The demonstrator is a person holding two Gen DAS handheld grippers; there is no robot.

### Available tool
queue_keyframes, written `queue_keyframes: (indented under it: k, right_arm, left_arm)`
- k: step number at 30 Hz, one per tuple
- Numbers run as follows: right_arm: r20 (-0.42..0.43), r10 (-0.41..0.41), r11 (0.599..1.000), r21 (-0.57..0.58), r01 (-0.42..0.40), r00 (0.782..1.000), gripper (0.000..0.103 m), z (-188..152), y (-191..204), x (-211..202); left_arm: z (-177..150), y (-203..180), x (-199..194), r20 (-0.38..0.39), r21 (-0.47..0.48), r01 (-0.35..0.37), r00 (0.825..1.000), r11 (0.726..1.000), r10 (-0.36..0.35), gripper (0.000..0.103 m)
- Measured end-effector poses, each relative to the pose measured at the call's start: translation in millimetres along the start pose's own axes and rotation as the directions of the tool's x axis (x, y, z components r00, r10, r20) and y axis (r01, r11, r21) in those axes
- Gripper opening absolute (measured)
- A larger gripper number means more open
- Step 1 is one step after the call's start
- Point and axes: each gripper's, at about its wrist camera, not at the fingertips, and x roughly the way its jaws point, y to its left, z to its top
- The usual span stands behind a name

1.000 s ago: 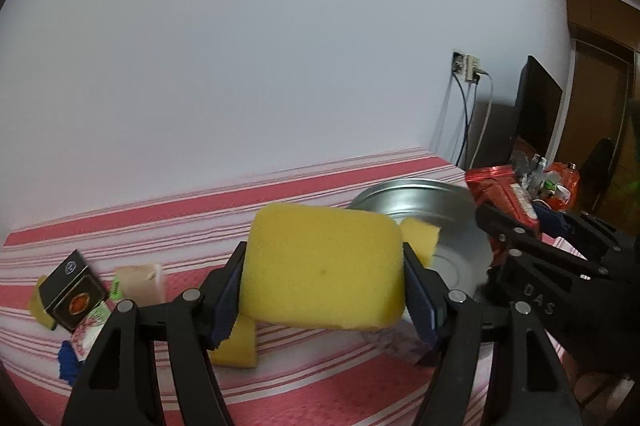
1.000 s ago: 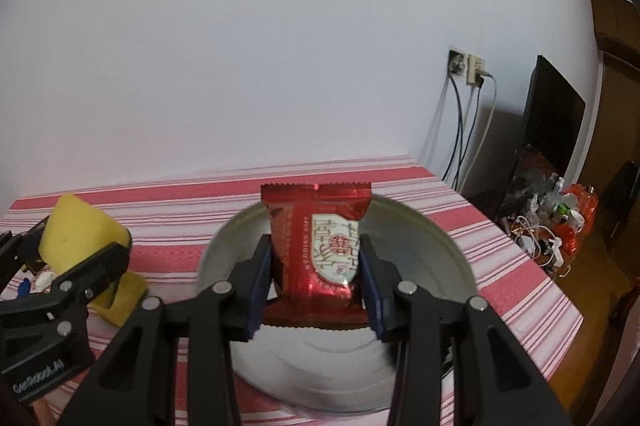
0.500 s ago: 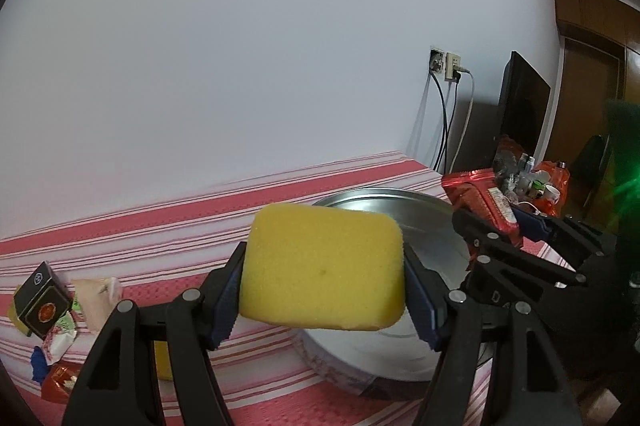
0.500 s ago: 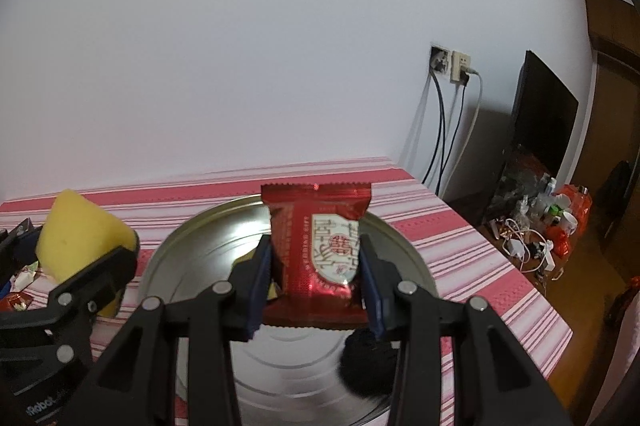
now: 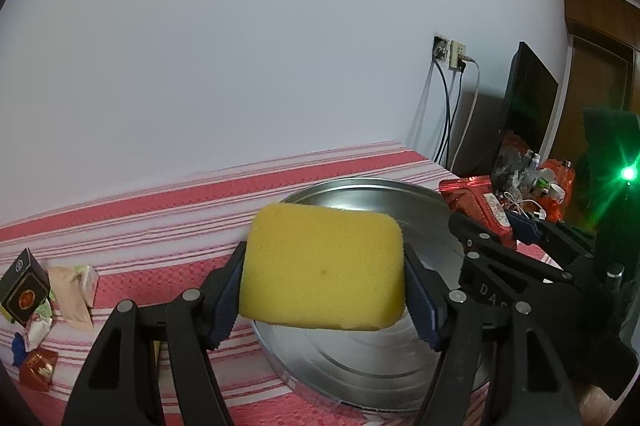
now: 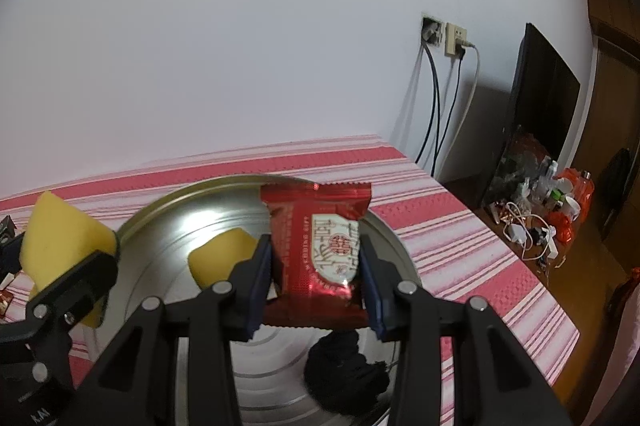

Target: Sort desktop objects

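Partly done: yellow piece (image 6: 222, 254) and dark lump (image 6: 346, 374) already in tray (image 6: 160, 222). Left gripper (image 5: 324, 290) clamps sponge (image 5: 322, 266), right gripper (image 6: 316, 282) clamps red packet (image 6: 320, 246), both above tray, unreleased. Box (image 5: 24, 284) and wrappers (image 5: 38, 374) left of tray remain on worktop (image 5: 160, 210).

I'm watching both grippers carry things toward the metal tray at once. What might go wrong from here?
The two grippers sit close together over the metal tray, so the left gripper with its yellow sponge might bump the right gripper.

The red snack packet is slick foil and may slip early.

It may land on the dark lump or the sponge piece already inside.
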Motion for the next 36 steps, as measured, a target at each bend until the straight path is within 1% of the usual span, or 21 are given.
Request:
queue_keyframes:
  k: [10,19,36]
  right_arm:
    - [-0.014,0.004,1.000,-0.003,-0.004,1.000,0.041,-2,-3,11]
    - [-0.014,0.008,1.000,-0.008,-0.008,1.000,0.041,0,-2,13]
    - [-0.030,-0.002,1.000,-0.021,0.001,1.000,0.041,-2,1,20]
  left_arm:
    - [-2,-2,8,-0.018,-0.008,-0.008,1.000,1.000,0.008,0.072]
    - [-2,-3,14,-0.023,-0.002,-0.003,1.000,1.000,0.002,0.072]
    - [-4,-4,23,-0.034,-0.020,-0.010,0.999,1.000,0.009,0.072]
